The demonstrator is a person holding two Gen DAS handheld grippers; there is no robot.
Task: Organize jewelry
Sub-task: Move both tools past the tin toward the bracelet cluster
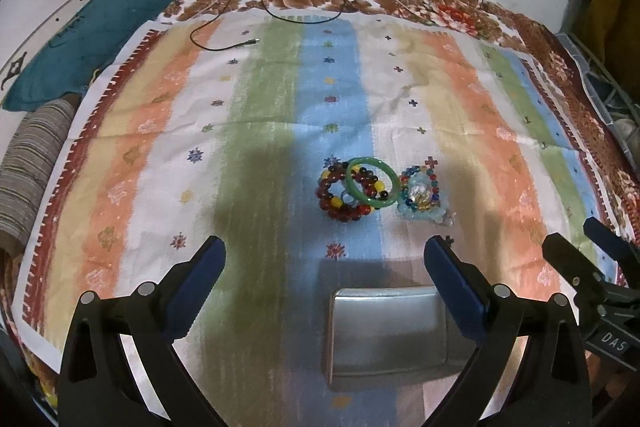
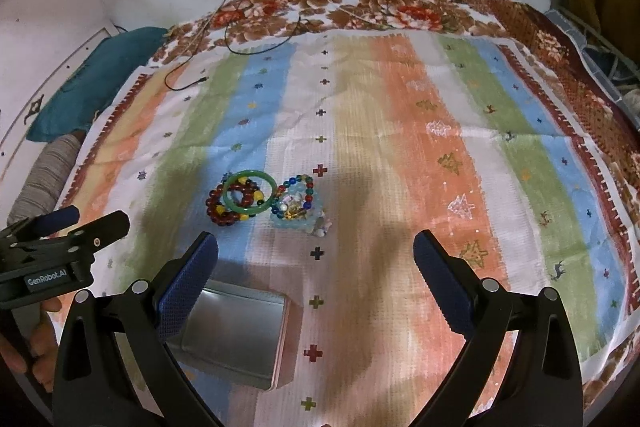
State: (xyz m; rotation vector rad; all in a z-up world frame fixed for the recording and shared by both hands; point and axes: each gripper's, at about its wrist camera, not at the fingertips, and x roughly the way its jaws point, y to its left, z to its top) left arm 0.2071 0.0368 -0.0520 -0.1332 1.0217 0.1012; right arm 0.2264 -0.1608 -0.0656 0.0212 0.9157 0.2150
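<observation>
A pile of jewelry lies on the striped cloth: a green bangle [image 1: 373, 182] [image 2: 249, 198] rests on a dark red bead bracelet [image 1: 340, 197] [image 2: 226, 205], beside a multicoloured bead bracelet and pale blue beads [image 1: 422, 197] [image 2: 298, 205]. An open, empty metal tin [image 1: 390, 335] [image 2: 236, 335] sits nearer to me. My left gripper [image 1: 324, 263] is open and empty, hovering over the tin. My right gripper [image 2: 316, 259] is open and empty, to the right of the tin. Each gripper shows at the edge of the other's view.
The striped cloth [image 1: 256, 131] covers a floral bedspread [image 1: 440, 3] against a white wall. A black cable [image 1: 224, 43] lies at the far left of the cloth. A teal pillow [image 1: 88, 35] and a striped roll [image 1: 28, 167] lie at the left. A crate [image 1: 608, 87] stands at the right.
</observation>
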